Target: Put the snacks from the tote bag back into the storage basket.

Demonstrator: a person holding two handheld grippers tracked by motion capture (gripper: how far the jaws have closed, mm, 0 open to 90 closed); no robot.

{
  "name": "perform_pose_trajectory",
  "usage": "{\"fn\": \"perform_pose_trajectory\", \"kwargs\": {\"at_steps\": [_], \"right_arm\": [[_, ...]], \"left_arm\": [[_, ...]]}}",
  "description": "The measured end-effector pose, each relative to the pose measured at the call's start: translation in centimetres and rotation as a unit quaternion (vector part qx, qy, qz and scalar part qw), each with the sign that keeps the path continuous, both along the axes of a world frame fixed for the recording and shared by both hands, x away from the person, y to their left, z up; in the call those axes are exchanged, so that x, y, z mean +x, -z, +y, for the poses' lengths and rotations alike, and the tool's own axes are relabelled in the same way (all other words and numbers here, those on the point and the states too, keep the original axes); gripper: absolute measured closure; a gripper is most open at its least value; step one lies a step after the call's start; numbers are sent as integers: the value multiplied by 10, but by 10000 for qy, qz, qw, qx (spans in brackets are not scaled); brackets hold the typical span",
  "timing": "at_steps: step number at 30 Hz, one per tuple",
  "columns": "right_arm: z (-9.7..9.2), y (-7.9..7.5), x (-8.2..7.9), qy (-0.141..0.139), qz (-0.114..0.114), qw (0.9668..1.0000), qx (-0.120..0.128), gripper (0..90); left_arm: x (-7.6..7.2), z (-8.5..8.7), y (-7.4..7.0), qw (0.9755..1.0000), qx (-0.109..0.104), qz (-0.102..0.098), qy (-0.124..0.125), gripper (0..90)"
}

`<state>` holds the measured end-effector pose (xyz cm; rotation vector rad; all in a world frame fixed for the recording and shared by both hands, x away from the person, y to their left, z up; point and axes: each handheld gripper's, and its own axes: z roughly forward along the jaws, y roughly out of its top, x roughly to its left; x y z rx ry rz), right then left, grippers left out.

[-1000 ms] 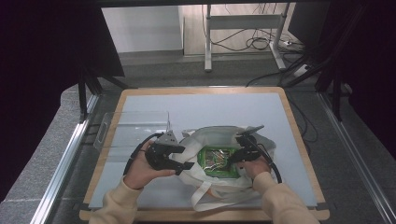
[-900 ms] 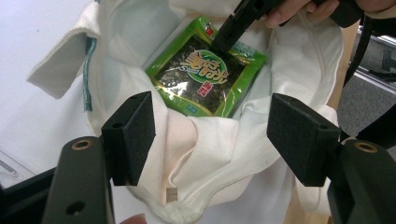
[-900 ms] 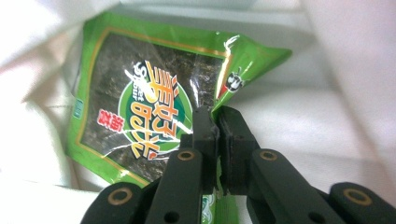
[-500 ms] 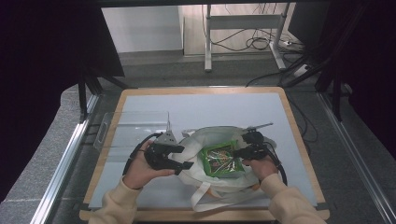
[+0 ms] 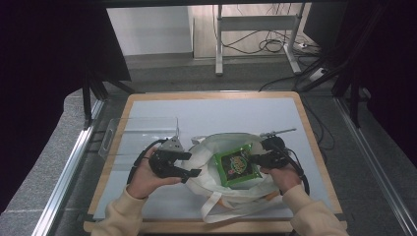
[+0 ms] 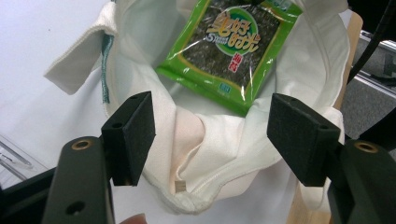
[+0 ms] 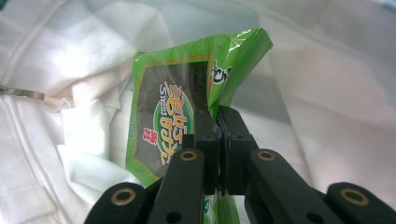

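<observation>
Green seaweed snack packet (image 5: 237, 166), clamped in the right gripper (image 5: 255, 158), has risen above the white cloth bag (image 5: 206, 172), probably coming out; left gripper (image 5: 189, 164) stands apart around the bag's rim.

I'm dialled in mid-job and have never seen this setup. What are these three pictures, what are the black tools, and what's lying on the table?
There is no robot arm here: a person holds a two-jaw gripper in each hand. The high view looks down on the table from above the person's side. The other two pictures come from cameras riding on each gripper, looking along its black jaws.

On the table lie a white cloth bag and, to its left, a clear plastic tray. The right gripper is shut on the edge of a green seaweed snack packet, holding it at the bag's opening. The left gripper has its jaws wide, either side of the bag's rim.
</observation>
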<state>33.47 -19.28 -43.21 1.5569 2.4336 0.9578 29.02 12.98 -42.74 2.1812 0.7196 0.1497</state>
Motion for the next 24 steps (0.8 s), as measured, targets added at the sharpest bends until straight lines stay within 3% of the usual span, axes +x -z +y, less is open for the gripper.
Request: {"fn": "perform_pose_trajectory", "kwargs": {"at_steps": [5, 13, 24], "right_arm": [[-6, -12, -4, -94, -258, 9996, 53, 869], [-12, -24, -9, -261, -513, 9982, 169, 871], [-13, -35, -11, -565, -785, 9952, 124, 872]], "left_arm": [[0, 1, -1, 10000, 13, 11, -3, 323], [1, 2, -1, 10000, 27, -11, 7, 323], [1, 3, 0, 10000, 37, -15, 14, 322]]}}
